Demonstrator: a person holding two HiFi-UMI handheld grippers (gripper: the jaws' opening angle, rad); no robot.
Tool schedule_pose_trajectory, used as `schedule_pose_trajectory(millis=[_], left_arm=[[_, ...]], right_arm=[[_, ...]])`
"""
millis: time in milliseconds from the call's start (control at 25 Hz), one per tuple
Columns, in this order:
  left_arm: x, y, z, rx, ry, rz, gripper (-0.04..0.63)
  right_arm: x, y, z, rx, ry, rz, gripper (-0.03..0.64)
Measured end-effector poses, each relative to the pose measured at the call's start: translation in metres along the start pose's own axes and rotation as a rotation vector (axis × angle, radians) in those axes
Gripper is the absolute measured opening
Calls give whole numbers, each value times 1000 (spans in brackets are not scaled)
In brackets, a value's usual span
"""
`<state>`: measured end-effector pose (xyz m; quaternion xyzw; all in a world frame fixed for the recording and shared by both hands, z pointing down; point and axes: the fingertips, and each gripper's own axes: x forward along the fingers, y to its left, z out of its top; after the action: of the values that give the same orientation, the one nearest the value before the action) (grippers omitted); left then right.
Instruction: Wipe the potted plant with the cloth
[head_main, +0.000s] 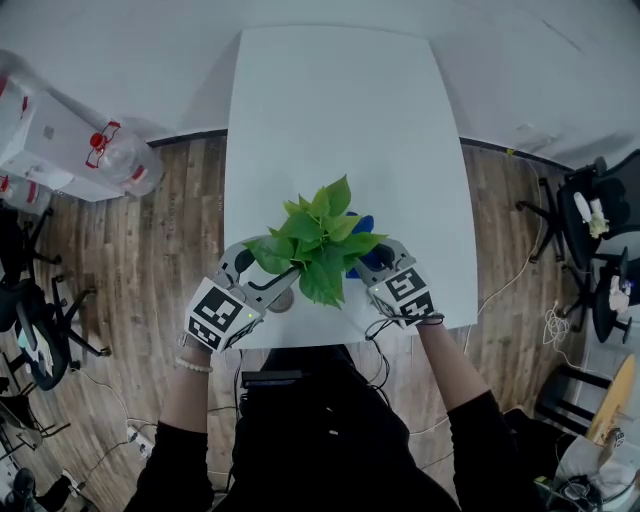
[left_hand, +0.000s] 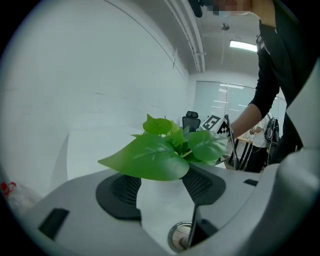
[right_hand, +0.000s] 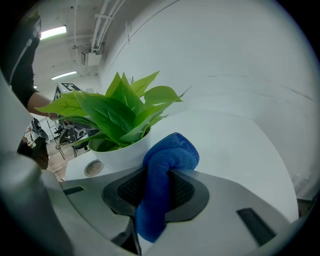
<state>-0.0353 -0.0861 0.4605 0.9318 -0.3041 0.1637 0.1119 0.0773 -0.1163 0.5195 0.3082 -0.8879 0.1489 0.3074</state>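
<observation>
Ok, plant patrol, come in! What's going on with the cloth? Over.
Left gripper open, empty, big leaf at its tips. Right gripper shut on blue cloth, beside the white pot. Potted plant upright on table. Nothing blocking.

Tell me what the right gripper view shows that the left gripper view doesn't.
Only the right gripper view: a blue cloth clamped in the right gripper. Only the left gripper view: the left gripper, open and empty. Both: the plant's green leaves, the white table and its round metal-rimmed hole.
</observation>
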Motion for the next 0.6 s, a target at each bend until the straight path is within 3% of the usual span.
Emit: schedule_pose_trajectory(millis=[240, 600], left_arm=[[12, 1, 10, 40, -20, -53, 252], [23, -6, -1, 45, 16, -94, 218]], right_arm=[[7, 0, 11, -113, 3, 81, 124], [19, -8, 16, -173, 14, 115, 124]])
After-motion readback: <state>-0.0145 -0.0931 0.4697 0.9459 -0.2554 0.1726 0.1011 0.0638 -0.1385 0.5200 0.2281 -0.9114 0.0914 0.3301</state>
